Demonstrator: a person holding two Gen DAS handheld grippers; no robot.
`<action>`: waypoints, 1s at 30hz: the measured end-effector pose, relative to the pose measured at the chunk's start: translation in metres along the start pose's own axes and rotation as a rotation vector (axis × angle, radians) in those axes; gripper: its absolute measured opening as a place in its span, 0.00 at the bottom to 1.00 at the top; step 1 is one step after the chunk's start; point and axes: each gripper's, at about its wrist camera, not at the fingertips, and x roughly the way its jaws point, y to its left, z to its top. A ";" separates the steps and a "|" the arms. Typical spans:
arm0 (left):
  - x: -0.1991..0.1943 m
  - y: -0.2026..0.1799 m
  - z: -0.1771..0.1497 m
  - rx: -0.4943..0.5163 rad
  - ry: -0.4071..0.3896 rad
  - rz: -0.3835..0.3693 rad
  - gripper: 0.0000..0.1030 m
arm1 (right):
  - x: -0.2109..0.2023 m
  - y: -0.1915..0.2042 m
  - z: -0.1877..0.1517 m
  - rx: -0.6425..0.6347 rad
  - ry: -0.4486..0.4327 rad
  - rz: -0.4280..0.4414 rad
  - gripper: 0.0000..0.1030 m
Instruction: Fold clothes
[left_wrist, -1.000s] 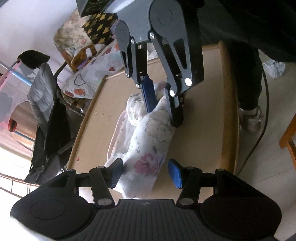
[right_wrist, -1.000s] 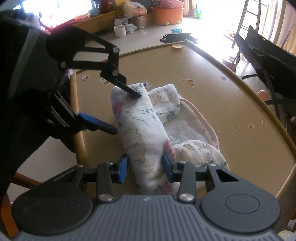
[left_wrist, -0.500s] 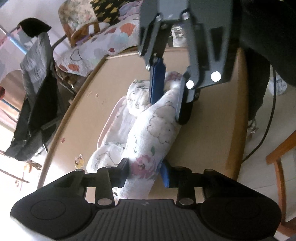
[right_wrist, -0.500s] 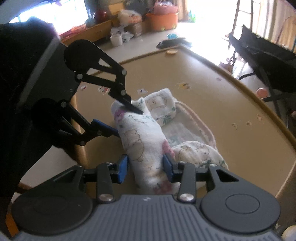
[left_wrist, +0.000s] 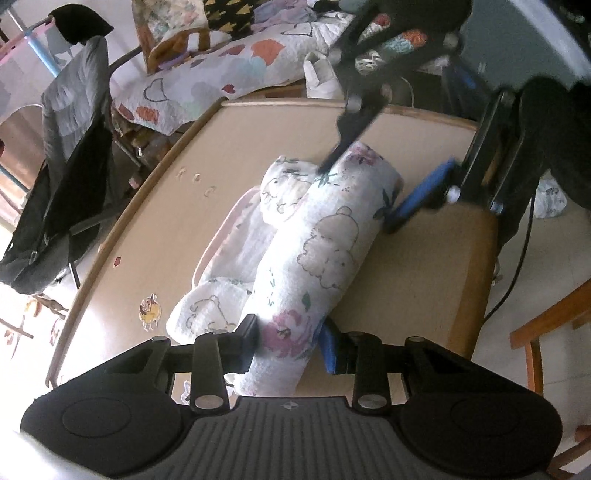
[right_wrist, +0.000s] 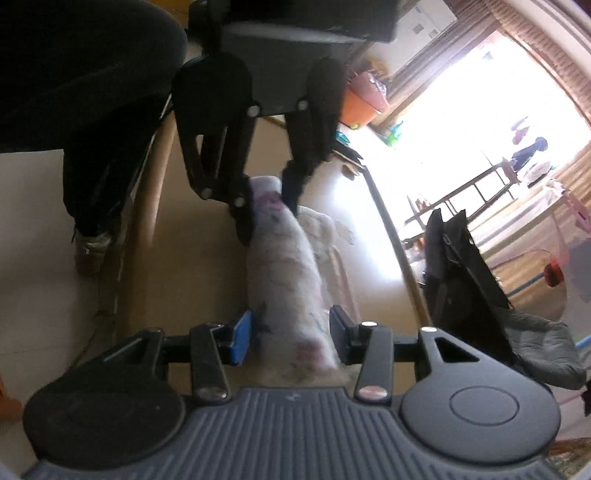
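Left wrist view: the left gripper (left_wrist: 288, 343) has its jaws pressed against both sides of the near end of a rolled white cloth (left_wrist: 317, 251) printed with bears and flowers. The roll runs forward from the jaws, and its nearest end is cut off behind the gripper body. At the far end, the right gripper (left_wrist: 365, 184) has its jaws spread: one black fingertip touches the roll's top, while the blue pad stands clear of its side. More of the same cloth (left_wrist: 236, 251) lies flat and bunched left of the jaws on the tabletop (left_wrist: 406, 273). A small cartoon sticker (left_wrist: 149, 312) sits on the tabletop further left; nothing on it can be read. A dark chair (left_wrist: 62, 177) and a patterned quilt (left_wrist: 207, 74) lie beyond the tabletop's edge.

Right wrist view: the picture is blurred and glare from the window washes out the tabletop. The cloth roll passes between the right gripper's jaws (right_wrist: 291, 339), with a gap at each blue pad, so they are not gripping it. Ahead, the left gripper's jaws pinch the roll's far end. No writing is legible in either view.
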 end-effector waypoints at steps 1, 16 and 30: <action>0.000 0.000 0.001 -0.004 0.001 0.001 0.34 | 0.007 -0.002 0.001 0.020 0.027 0.017 0.40; -0.019 -0.012 -0.002 -0.130 -0.029 -0.109 0.35 | 0.006 -0.073 -0.005 0.527 0.132 0.365 0.25; -0.043 -0.022 -0.023 -0.373 -0.154 0.057 0.47 | 0.037 -0.113 -0.034 0.839 0.211 0.697 0.24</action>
